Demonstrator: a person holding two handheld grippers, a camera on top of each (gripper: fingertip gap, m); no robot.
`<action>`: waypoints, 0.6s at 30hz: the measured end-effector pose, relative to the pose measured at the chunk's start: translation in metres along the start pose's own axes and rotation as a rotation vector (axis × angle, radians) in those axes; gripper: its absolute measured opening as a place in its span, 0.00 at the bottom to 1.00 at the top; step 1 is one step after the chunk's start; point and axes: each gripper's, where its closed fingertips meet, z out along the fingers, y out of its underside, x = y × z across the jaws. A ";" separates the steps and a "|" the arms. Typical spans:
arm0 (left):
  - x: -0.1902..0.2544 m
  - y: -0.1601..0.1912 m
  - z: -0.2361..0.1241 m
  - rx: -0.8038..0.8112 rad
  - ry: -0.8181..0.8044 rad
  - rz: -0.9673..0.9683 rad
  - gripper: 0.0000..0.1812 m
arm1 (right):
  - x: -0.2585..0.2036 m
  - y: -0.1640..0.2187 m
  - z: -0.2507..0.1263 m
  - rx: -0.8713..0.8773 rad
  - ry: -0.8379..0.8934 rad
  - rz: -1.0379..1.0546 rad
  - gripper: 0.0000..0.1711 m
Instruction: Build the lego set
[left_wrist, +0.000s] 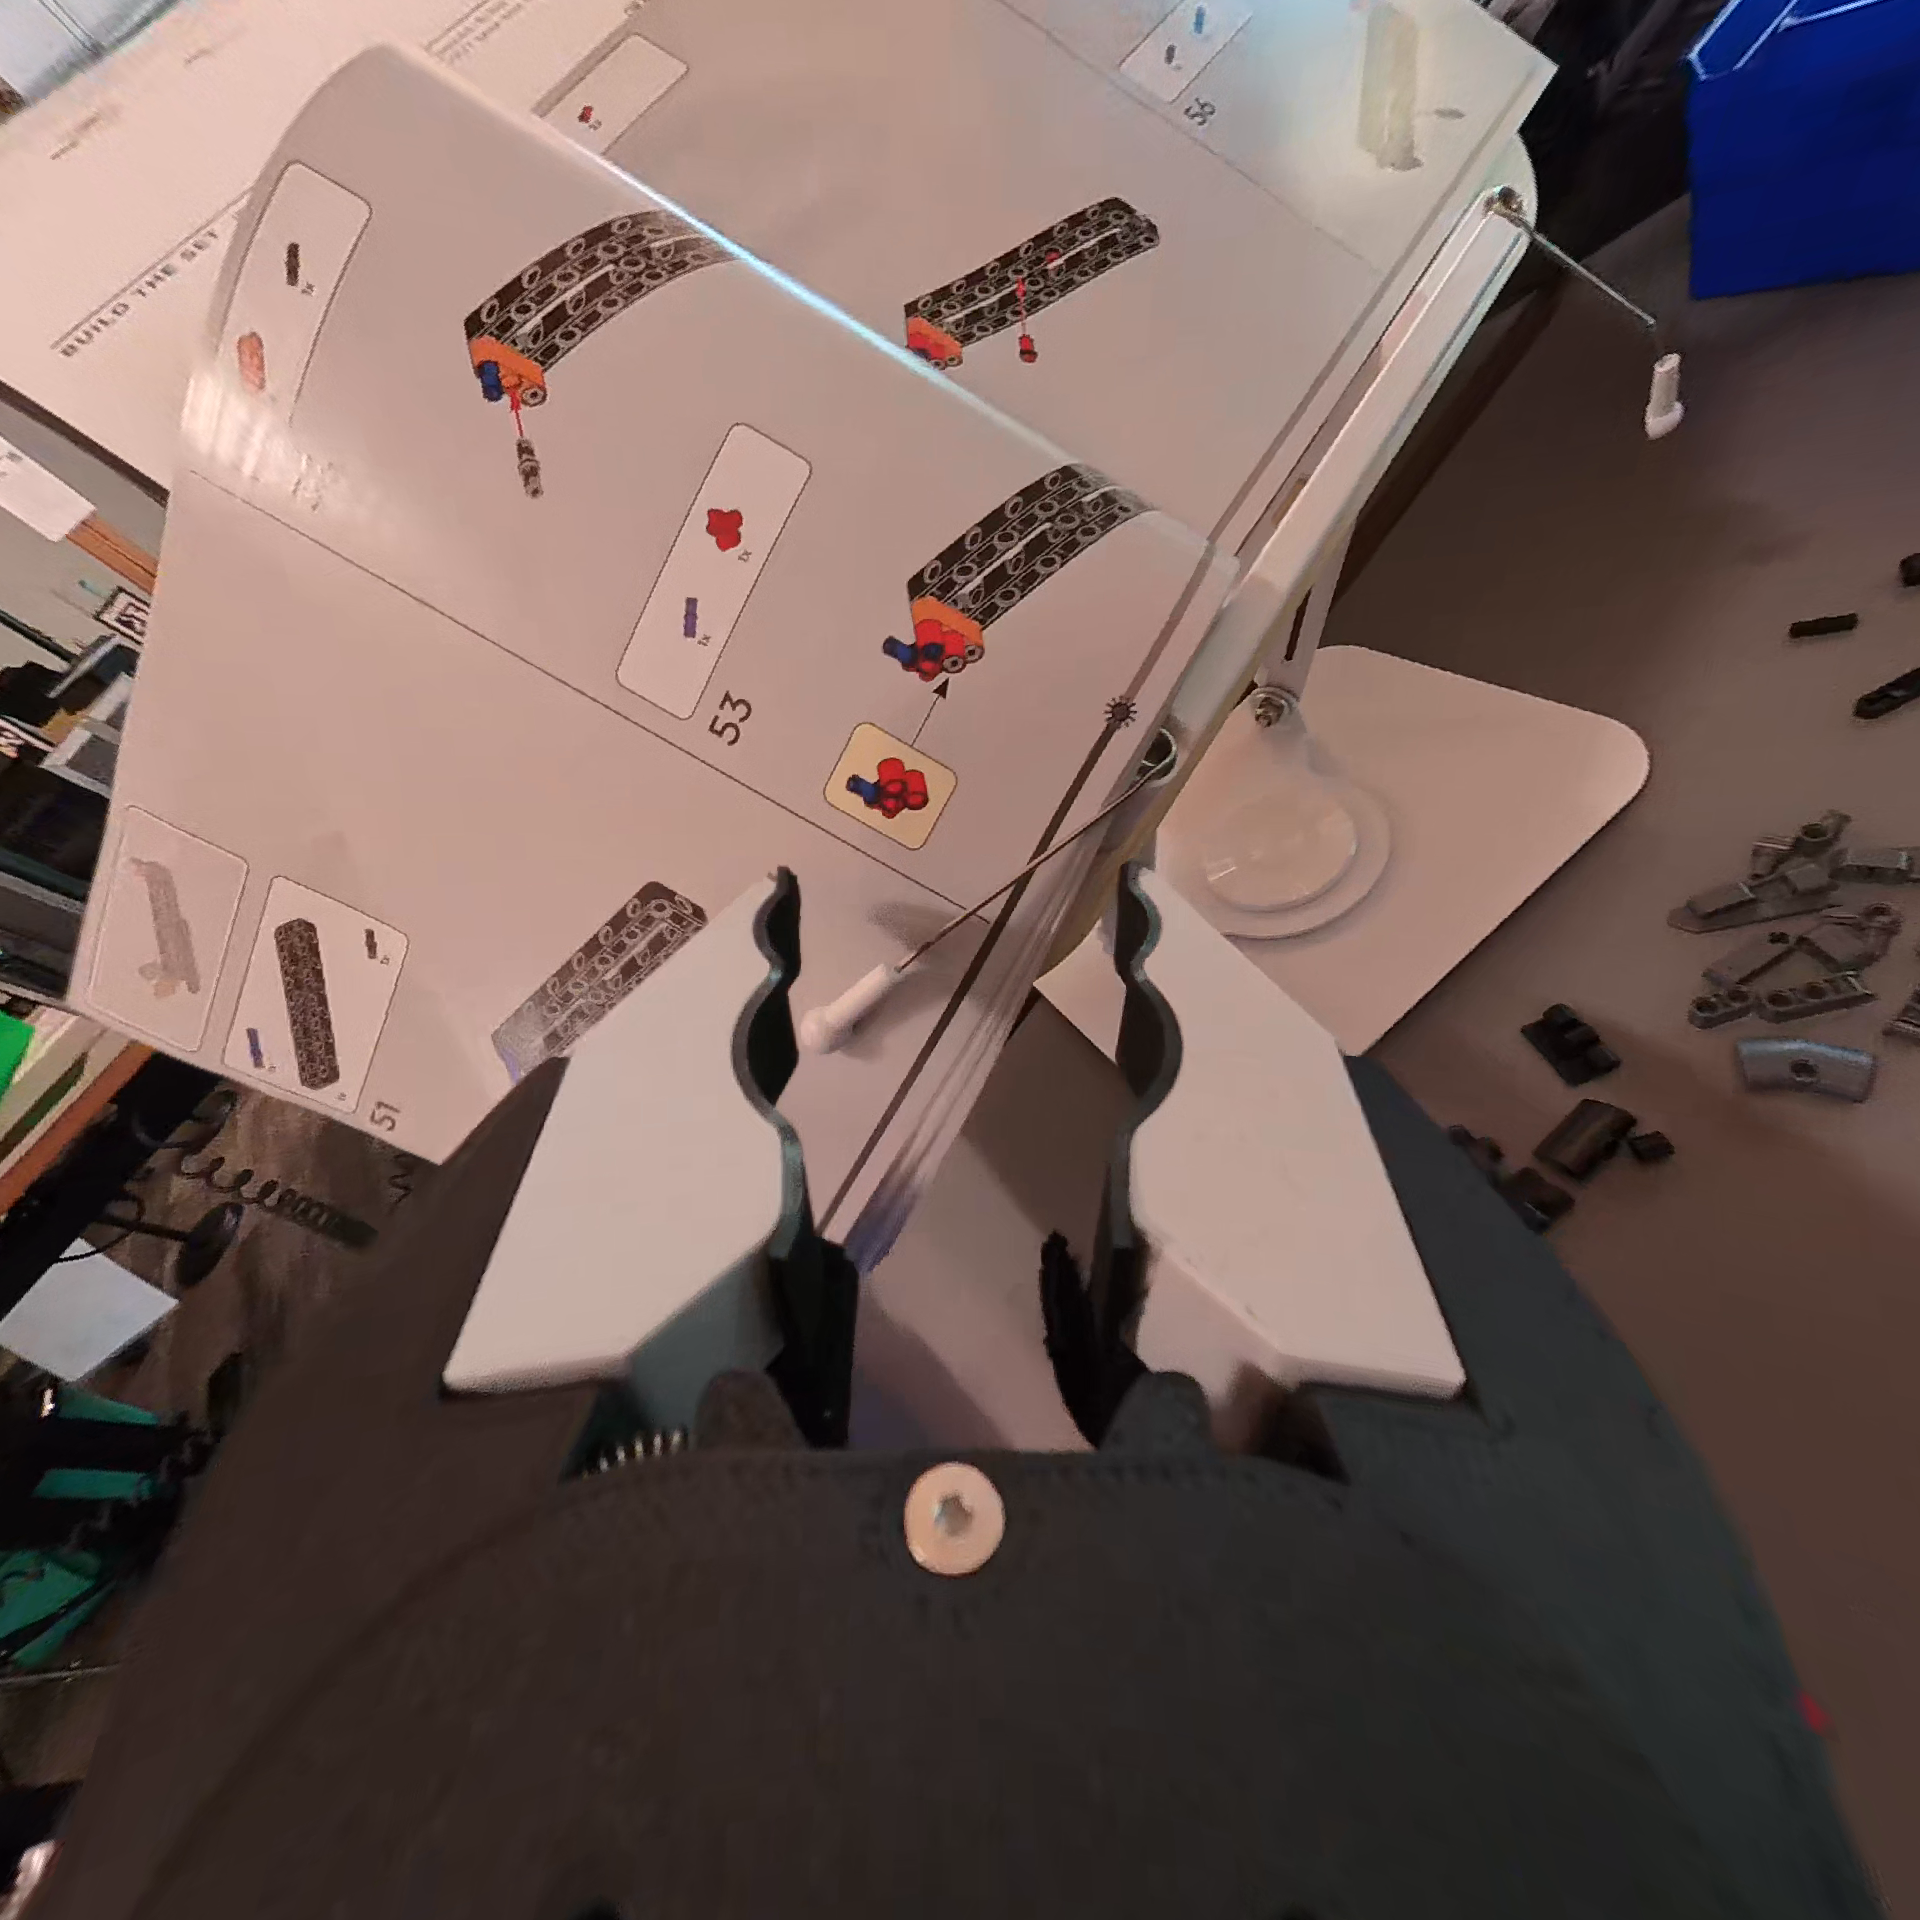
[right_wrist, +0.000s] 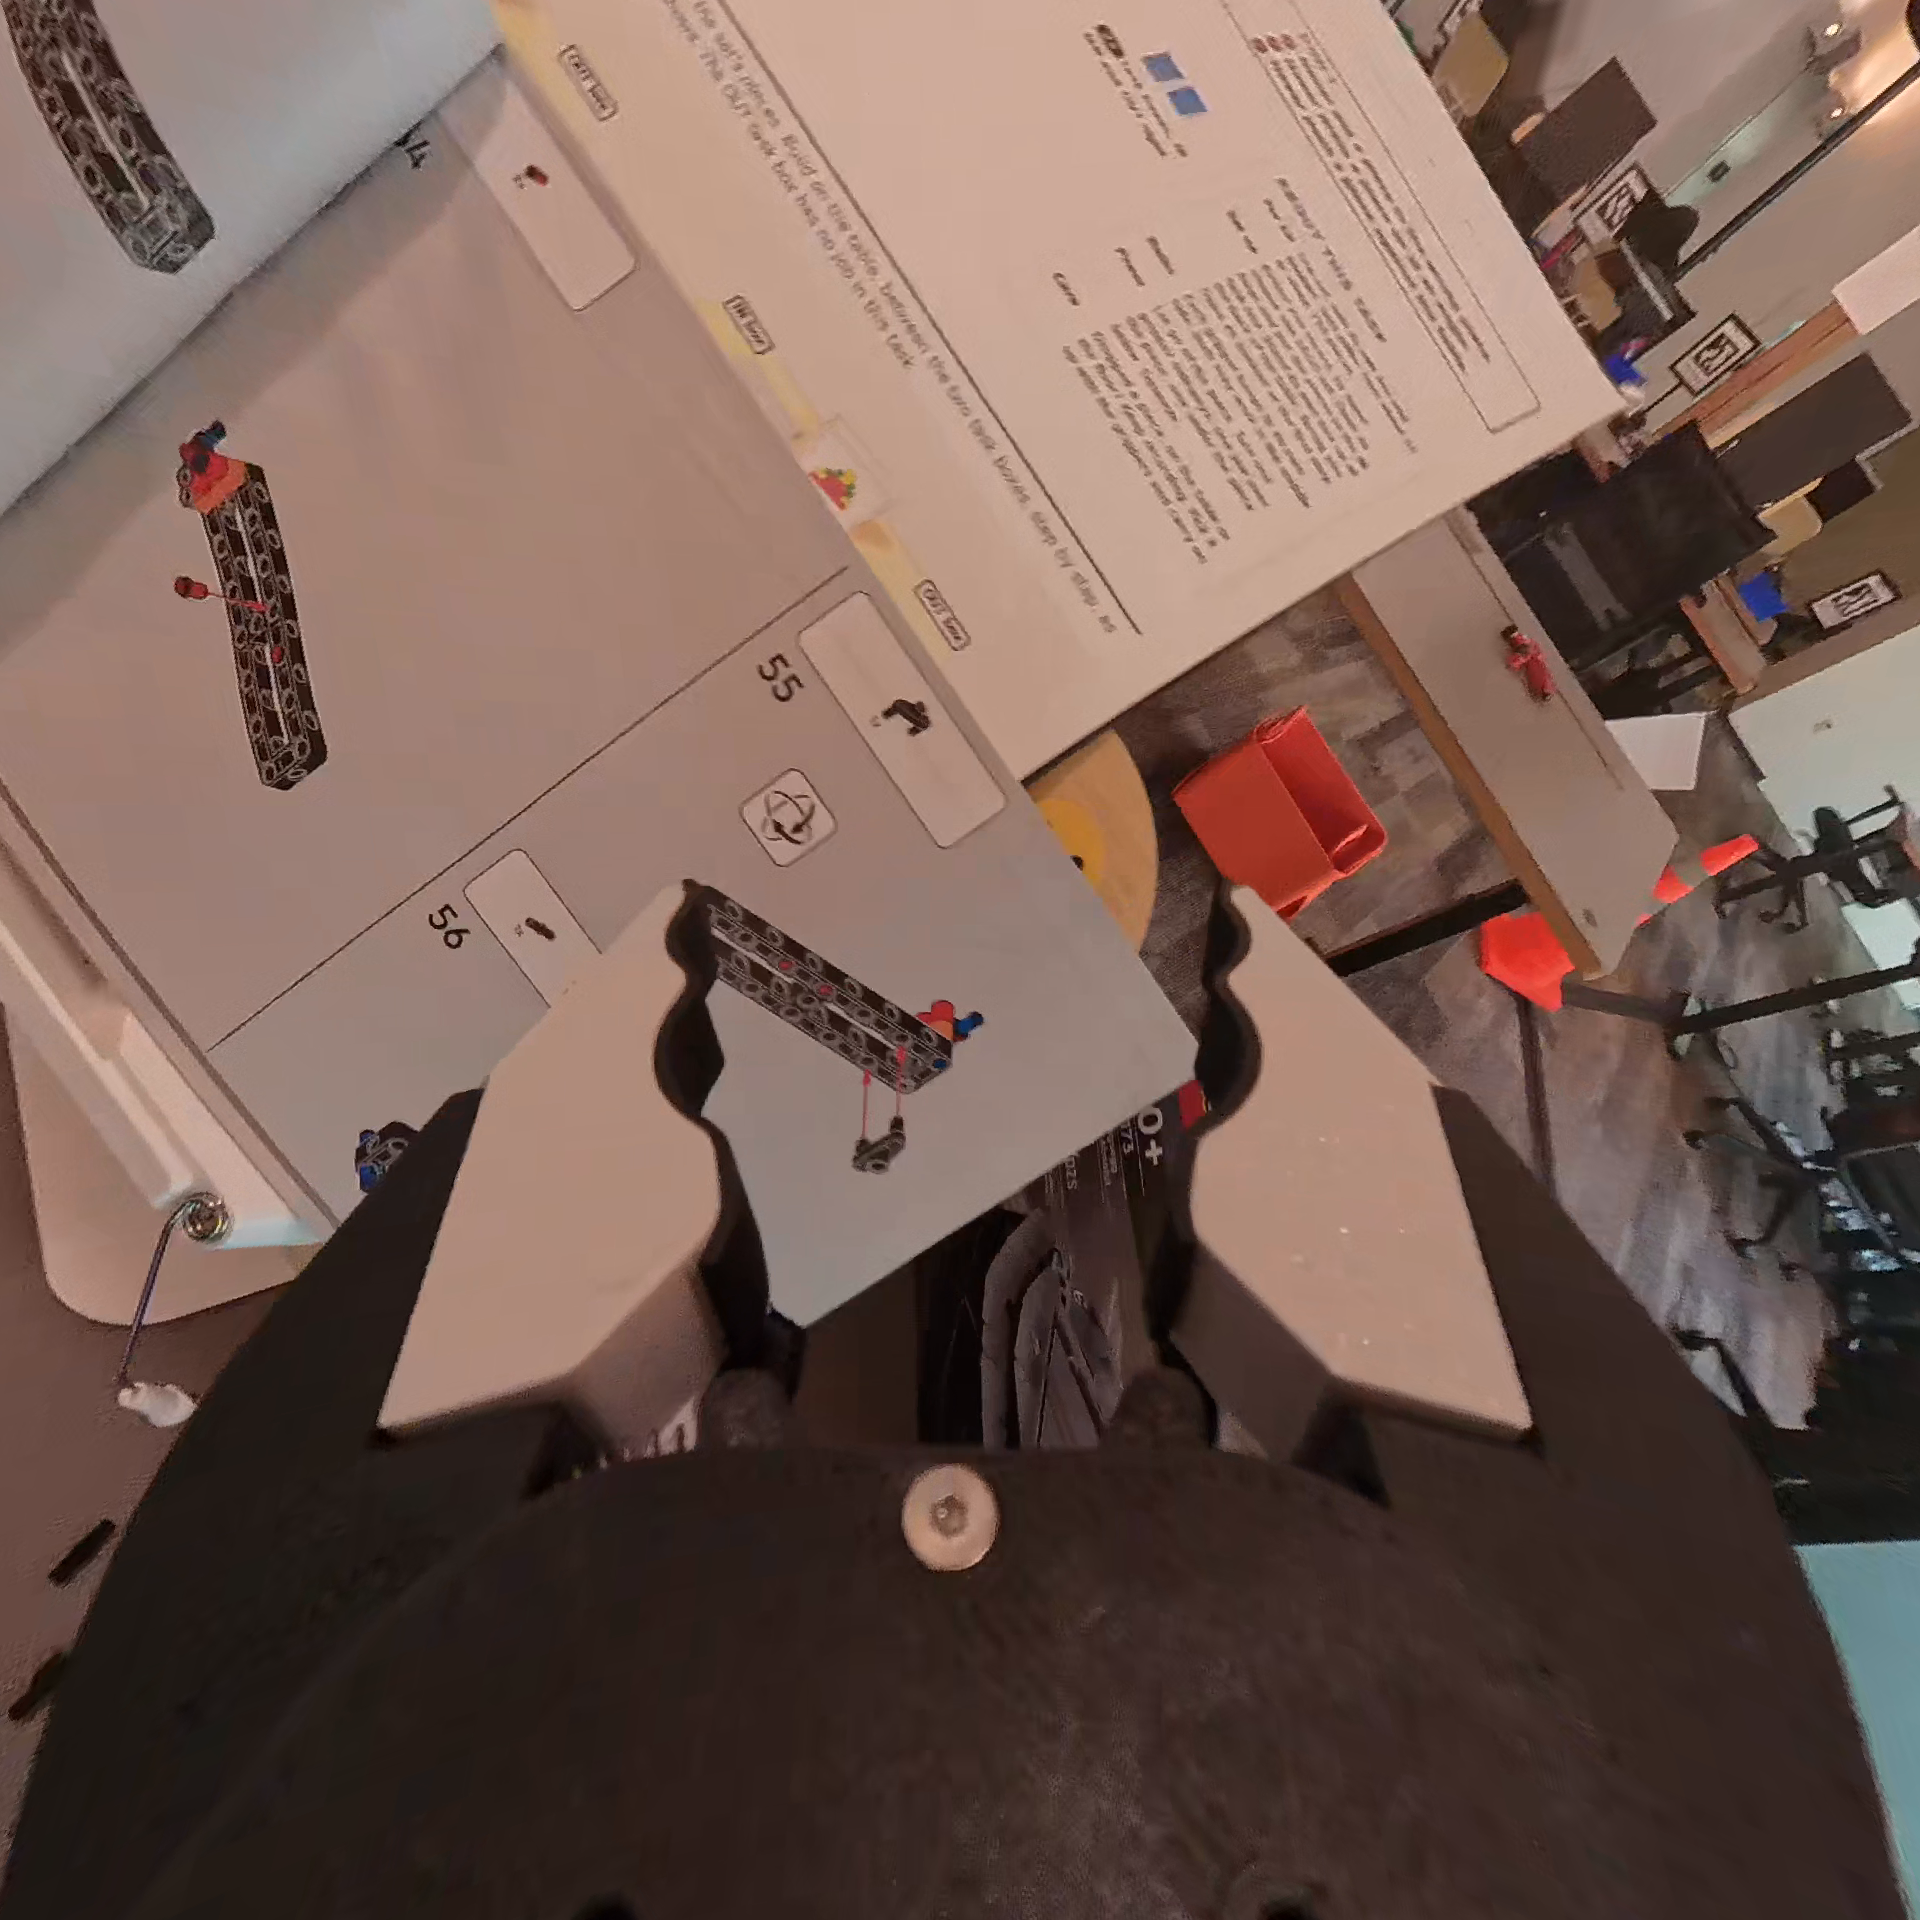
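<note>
A manual (left_wrist: 644, 540) stands open on a white stand (left_wrist: 1455, 790), blocking most of both views. One page (left_wrist: 436, 436) curls up off the rest. Grey and black lego parts (left_wrist: 1787, 966) lie scattered on the tabletop (left_wrist: 1558, 1299), to the stand's right. A wire clip (left_wrist: 935, 951) rests against the pages. The left tool (left_wrist: 961, 883) is spread, the page-stack edge between its fingers. The right tool (right_wrist: 951, 904) is also spread, a page corner (right_wrist: 935, 1143) between its fingers.

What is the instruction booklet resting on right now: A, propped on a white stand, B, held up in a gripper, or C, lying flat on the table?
A: the instruction booklet leans on a white stand, and both grippers are open.
</note>
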 end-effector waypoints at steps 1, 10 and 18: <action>-0.002 0.001 0.002 -0.001 -0.010 0.006 0.34 | 0.004 0.002 -0.003 -0.005 -0.011 0.018 0.51; -0.007 0.007 0.013 -0.049 -0.009 0.118 0.29 | 0.010 0.028 0.003 -0.114 -0.043 -0.057 0.43; 0.004 0.009 0.012 -0.046 0.018 0.132 0.16 | 0.005 0.030 0.009 -0.147 -0.077 -0.080 0.42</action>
